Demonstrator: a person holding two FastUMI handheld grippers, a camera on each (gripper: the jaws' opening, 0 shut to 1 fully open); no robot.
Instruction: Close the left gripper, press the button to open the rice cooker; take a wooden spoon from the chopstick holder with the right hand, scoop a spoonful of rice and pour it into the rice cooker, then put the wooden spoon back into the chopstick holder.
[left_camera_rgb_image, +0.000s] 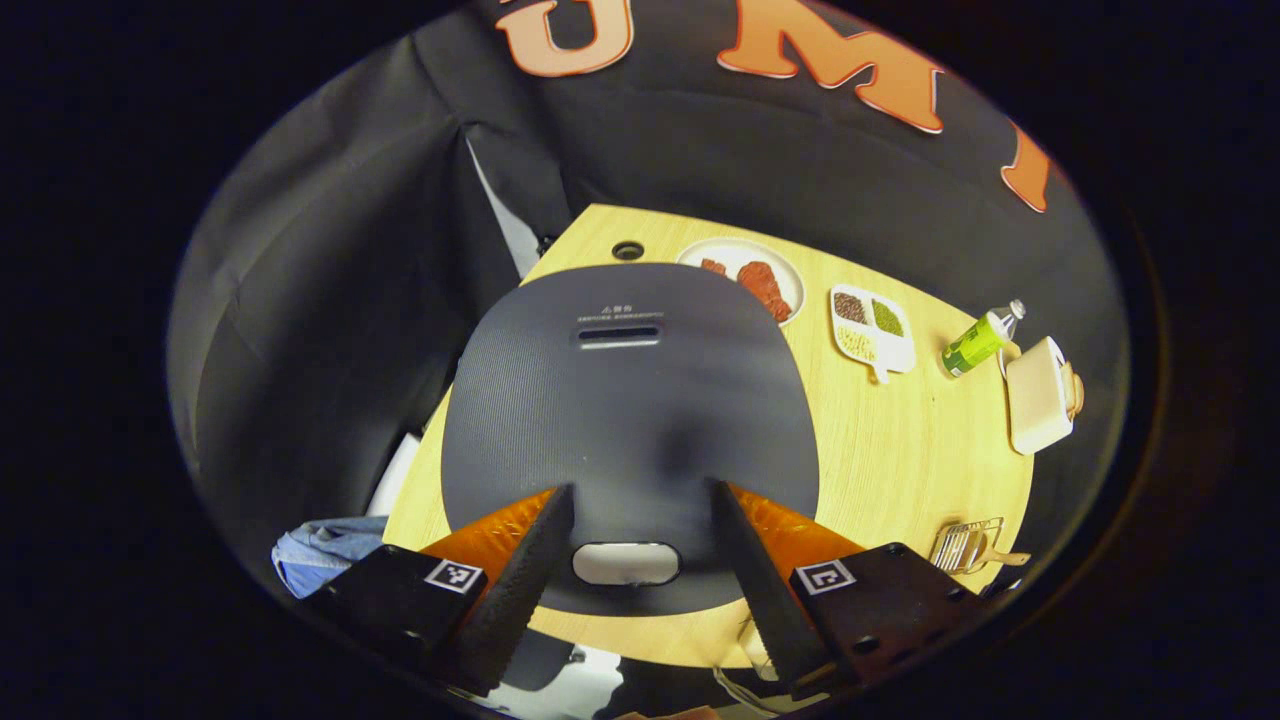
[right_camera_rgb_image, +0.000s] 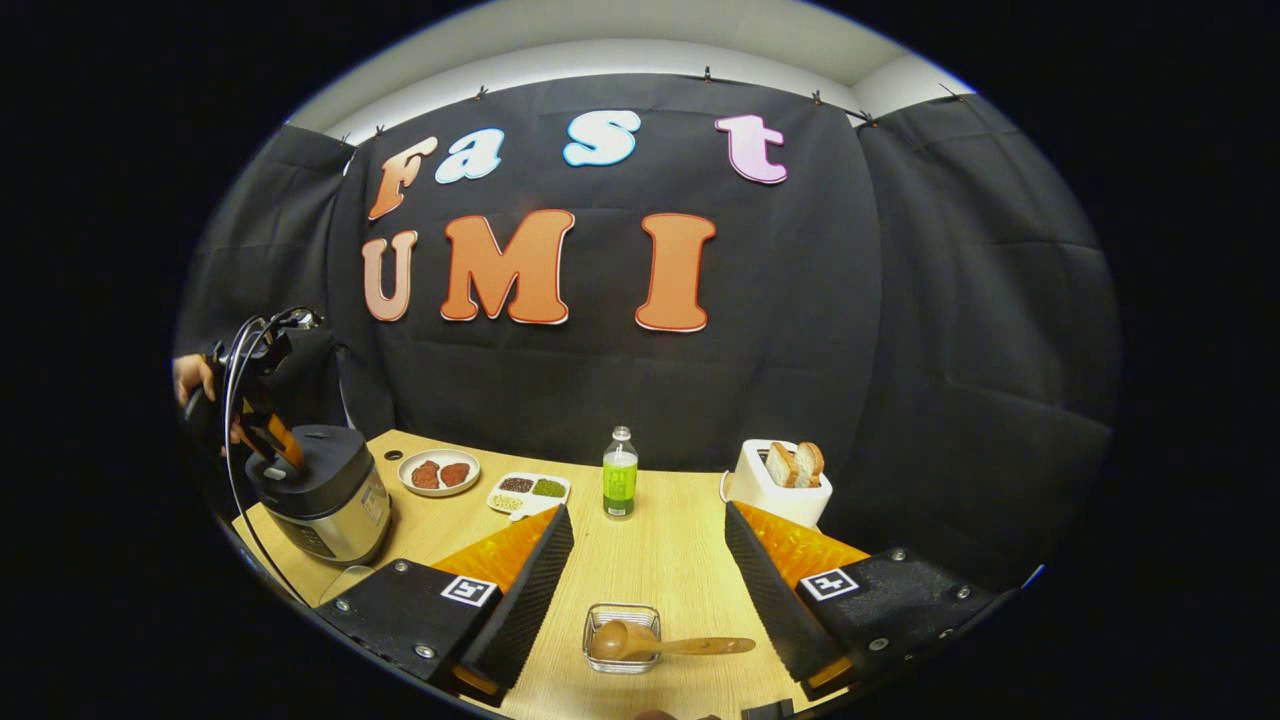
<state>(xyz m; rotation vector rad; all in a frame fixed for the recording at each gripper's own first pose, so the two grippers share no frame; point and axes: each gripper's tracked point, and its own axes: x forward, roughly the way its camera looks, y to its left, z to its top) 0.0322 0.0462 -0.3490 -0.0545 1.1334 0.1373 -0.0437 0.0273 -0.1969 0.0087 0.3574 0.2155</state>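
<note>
One unreadable rice cooker (left_camera_rgb_image: 630, 400) label

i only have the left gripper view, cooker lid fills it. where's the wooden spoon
Observer: The spoon lies with its bowl in the wire holder, handle pointing right, in the right gripper view.
Operator: is the right gripper on it yet
Observer: No. The right gripper is open, with the holder between and just ahead of its fingers.
Operator: anything in the toaster
Observer: Two slices of bread stand up out of the toaster.
</note>
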